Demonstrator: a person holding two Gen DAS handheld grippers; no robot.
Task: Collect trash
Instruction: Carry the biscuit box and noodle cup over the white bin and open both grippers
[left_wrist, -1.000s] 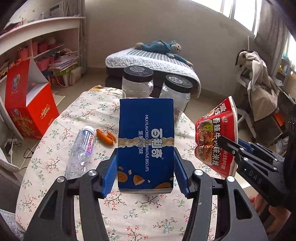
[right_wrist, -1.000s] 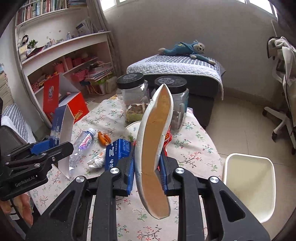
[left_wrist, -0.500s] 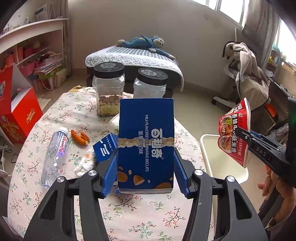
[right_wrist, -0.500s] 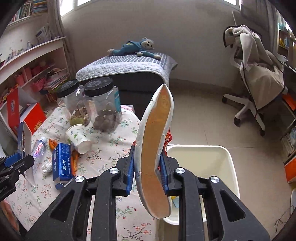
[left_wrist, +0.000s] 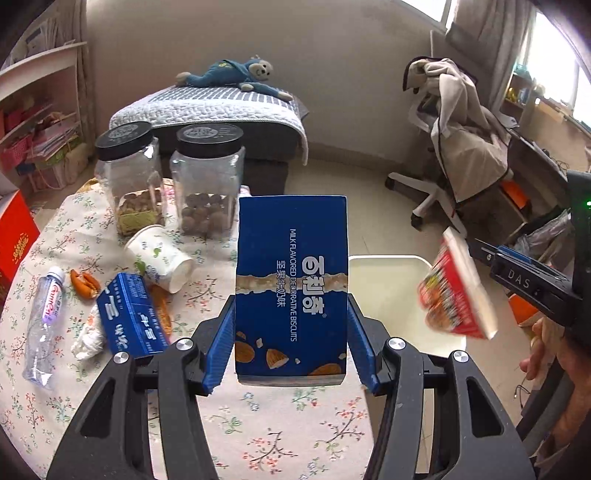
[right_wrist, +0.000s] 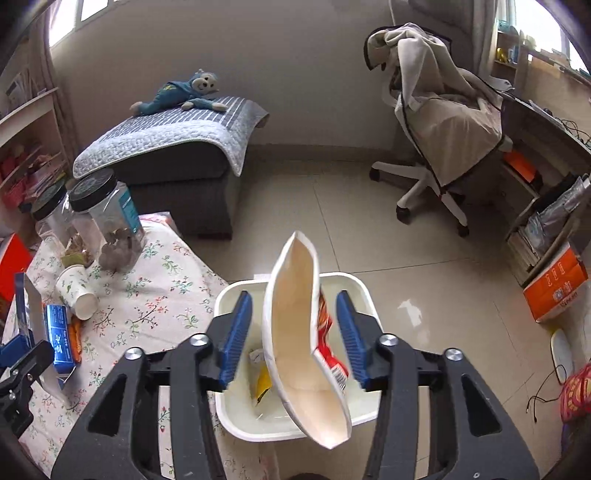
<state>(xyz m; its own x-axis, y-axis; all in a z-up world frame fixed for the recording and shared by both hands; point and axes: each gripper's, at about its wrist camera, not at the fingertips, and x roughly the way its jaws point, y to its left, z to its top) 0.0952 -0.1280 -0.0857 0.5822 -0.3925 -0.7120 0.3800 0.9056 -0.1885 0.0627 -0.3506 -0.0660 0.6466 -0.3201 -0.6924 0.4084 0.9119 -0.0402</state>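
Since half a second ago our right gripper (right_wrist: 293, 341) has spread its jaws wide, and the noodle cup (right_wrist: 304, 343) sits loose between them, tilted above the bin (right_wrist: 364, 291) on the floor beside the bench (right_wrist: 162, 284). Our left gripper (left_wrist: 291, 339) holds the biscuit box (left_wrist: 291, 284) upright, jaws narrow against its sides, above the bench edge near the bin.
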